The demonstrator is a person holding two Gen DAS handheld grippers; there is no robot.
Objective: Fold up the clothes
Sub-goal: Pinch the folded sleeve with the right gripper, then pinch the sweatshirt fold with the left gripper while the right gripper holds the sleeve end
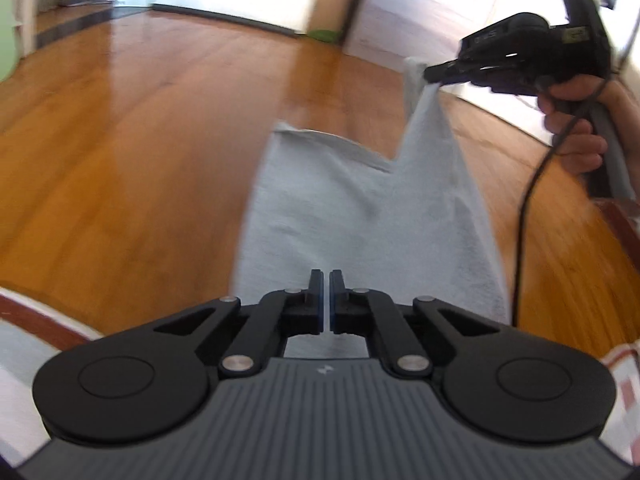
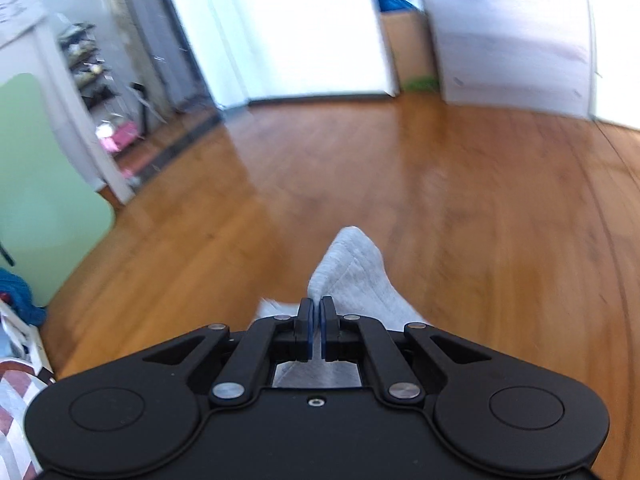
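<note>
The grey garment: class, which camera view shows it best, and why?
The left wrist view: the grey garment hangs spread between left gripper and right gripper. The right wrist view shows only a pinched corner.

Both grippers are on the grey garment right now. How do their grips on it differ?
The left gripper pinches the grey garment at its near edge, cloth spreading away in front. The right gripper holds a raised corner, which pokes up past its fingertips; the left wrist view shows it lifted higher, cloth draping down from it. Both are shut on the garment, held above the wooden floor.
</note>
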